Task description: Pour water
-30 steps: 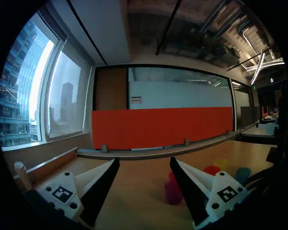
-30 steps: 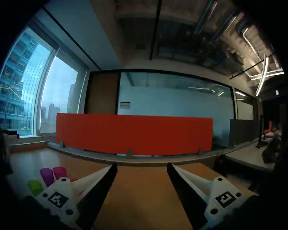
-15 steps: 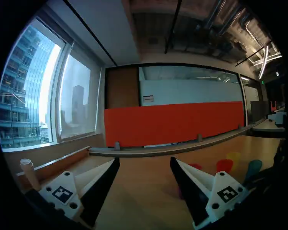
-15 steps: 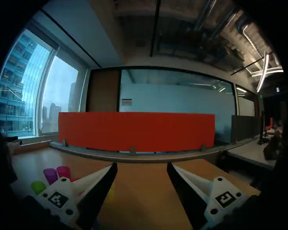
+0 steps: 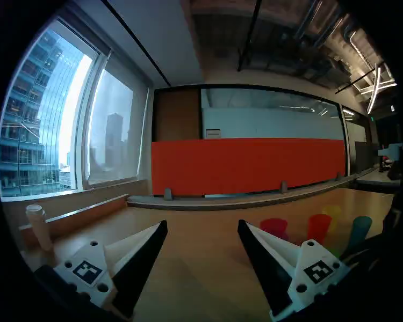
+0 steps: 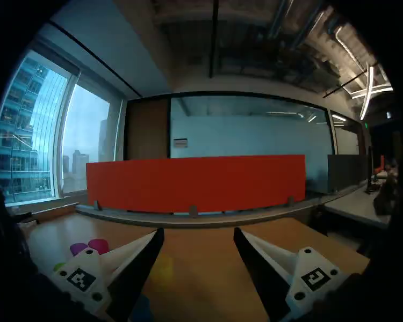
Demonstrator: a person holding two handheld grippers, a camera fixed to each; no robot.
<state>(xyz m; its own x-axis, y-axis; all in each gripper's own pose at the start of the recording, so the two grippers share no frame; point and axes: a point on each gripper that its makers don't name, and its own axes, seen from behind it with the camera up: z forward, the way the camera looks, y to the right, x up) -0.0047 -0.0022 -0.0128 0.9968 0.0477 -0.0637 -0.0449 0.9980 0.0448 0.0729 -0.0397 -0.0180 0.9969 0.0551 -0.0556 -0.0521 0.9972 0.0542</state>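
I'm holding my left gripper (image 5: 201,222) and right gripper (image 6: 198,231) open and empty. The upright cups (image 5: 319,228) are standing lower right of the left one and lower left of the right one.

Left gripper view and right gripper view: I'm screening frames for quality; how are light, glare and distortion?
Left gripper view: the window is glaringly bright, the desk dim, the orange cup soft-edged; the fisheye bows the window frame. Right gripper view: same backlight, the ceiling light strip glares, the purple cup sits in shade.
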